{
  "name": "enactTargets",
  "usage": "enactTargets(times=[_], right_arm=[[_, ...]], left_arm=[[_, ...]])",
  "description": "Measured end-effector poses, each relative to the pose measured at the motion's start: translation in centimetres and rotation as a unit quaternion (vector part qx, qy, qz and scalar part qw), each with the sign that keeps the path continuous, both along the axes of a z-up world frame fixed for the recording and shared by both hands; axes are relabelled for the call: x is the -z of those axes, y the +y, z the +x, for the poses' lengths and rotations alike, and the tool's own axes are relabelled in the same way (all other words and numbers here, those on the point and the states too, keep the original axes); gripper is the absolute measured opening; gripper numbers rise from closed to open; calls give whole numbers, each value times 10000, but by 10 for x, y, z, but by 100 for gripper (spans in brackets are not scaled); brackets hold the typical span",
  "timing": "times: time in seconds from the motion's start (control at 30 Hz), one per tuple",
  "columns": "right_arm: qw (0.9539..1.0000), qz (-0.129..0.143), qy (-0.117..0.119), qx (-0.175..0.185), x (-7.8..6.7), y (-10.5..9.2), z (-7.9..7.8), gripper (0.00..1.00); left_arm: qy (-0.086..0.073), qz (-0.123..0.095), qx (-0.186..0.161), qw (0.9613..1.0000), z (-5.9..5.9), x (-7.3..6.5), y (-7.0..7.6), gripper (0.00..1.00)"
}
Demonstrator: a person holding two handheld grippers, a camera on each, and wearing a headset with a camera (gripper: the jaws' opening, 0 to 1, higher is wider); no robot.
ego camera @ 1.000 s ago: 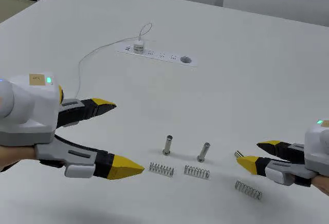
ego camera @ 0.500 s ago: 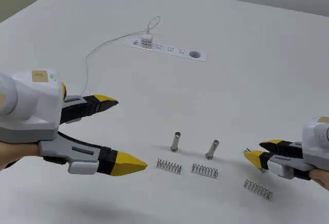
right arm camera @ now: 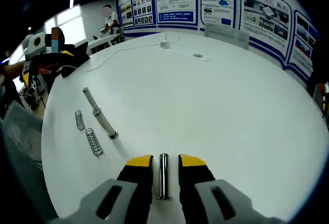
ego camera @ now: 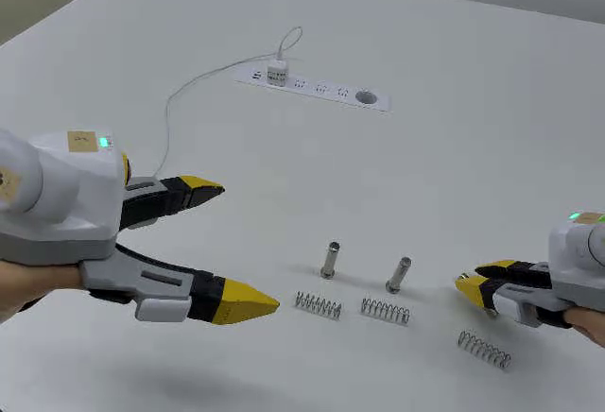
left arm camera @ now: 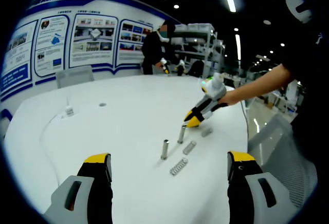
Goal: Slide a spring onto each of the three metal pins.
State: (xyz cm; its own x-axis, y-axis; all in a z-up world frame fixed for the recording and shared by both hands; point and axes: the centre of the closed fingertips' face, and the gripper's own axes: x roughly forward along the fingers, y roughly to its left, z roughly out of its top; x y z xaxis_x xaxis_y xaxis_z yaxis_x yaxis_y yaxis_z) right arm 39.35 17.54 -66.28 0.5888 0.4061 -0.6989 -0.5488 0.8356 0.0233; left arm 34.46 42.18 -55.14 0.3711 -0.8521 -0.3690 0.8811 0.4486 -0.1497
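Observation:
Two metal pins (ego camera: 331, 259) (ego camera: 399, 275) stand upright on the white table (ego camera: 454, 157). In front of them lie three springs (ego camera: 318, 305) (ego camera: 385, 312) (ego camera: 484, 350). My right gripper (ego camera: 480, 278) is low at the right, its jaws shut on the third pin (right arm camera: 163, 175), which lies between them. My left gripper (ego camera: 232, 247) hovers at the left, open wide and holding nothing. In the left gripper view the pins (left arm camera: 165, 149) (left arm camera: 181, 133) and a spring (left arm camera: 178, 166) sit ahead of its jaws, with the right gripper (left arm camera: 198, 116) beyond them.
A white power strip (ego camera: 312, 88) with a plugged-in charger (ego camera: 277, 74) and a thin cable (ego camera: 180, 100) lies at the back of the table. Wall posters (right arm camera: 205, 3) and a standing person (left arm camera: 157, 47) are in the background.
The right gripper's jaws have narrowed around the third pin, which stood visible between them a second ago. The head camera has shifted; the left gripper stays open.

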Motion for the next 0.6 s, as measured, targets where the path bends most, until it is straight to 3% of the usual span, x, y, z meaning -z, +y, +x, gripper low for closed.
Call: enactTargets(times=[0.03, 0.27, 0.43, 0.47, 0.5, 0.6], right_arm=[[9999, -88, -98, -97, -1, 0, 2, 17], [9997, -168, 23, -149, 4, 4, 2, 15], [9995, -233, 150, -144, 9, 4, 0, 13], [9990, -287, 313, -154, 12, 3, -5, 13], [9995, -219, 196, -115, 10, 4, -1, 13], [9992, -268, 223, -195, 11, 5, -2, 12]], left_arm=[[-6, 6, -11, 10000, 0, 0, 1, 96], [5, 0, -33, 10000, 2, 0, 3, 96], [13, -19, -31, 10000, 3, 0, 3, 96], [9, -16, -44, 10000, 3, 0, 4, 96], [7, -13, -48, 10000, 3, 0, 4, 96], [22, -30, -59, 10000, 2, -1, 5, 96]])
